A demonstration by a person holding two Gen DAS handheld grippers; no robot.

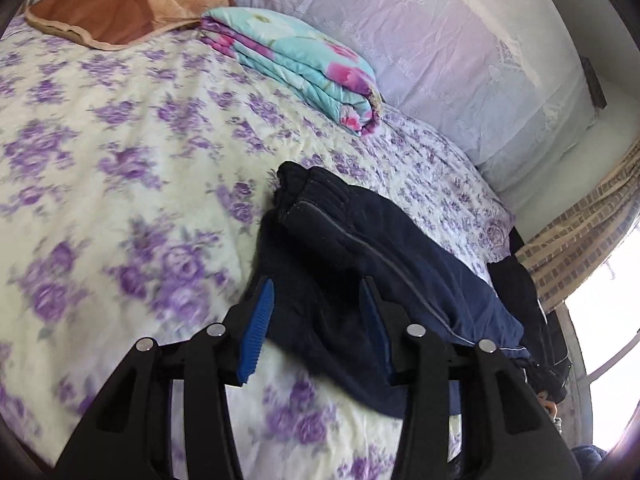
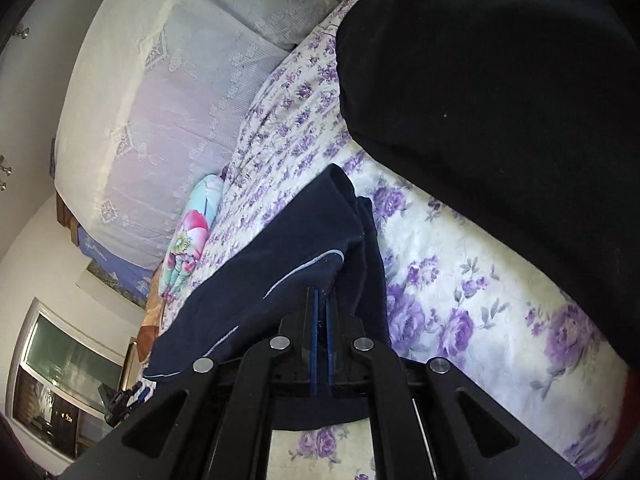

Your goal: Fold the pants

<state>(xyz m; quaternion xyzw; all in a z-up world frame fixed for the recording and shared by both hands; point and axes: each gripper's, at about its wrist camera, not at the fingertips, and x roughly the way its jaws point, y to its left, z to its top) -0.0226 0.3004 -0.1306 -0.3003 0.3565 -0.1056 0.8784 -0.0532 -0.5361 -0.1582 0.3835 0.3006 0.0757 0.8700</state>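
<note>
Pants point(image 1: 360, 248), navy with pale piping, lie bunched on bedspread point(image 1: 120, 160).

A white bedspread point(image 1: 120, 184) with purple roses is covering the bed, and a folded turquoise quilt point(image 1: 304, 60) with pink flowers is lying on it near the far edge. A brown pillow point(image 1: 120, 8) is sitting just beyond the quilt. Pale lace fabric point(image 1: 440, 40) is draping along the wall side, while a checked curtain point(image 1: 580, 232) is hanging by the bright window
</note>
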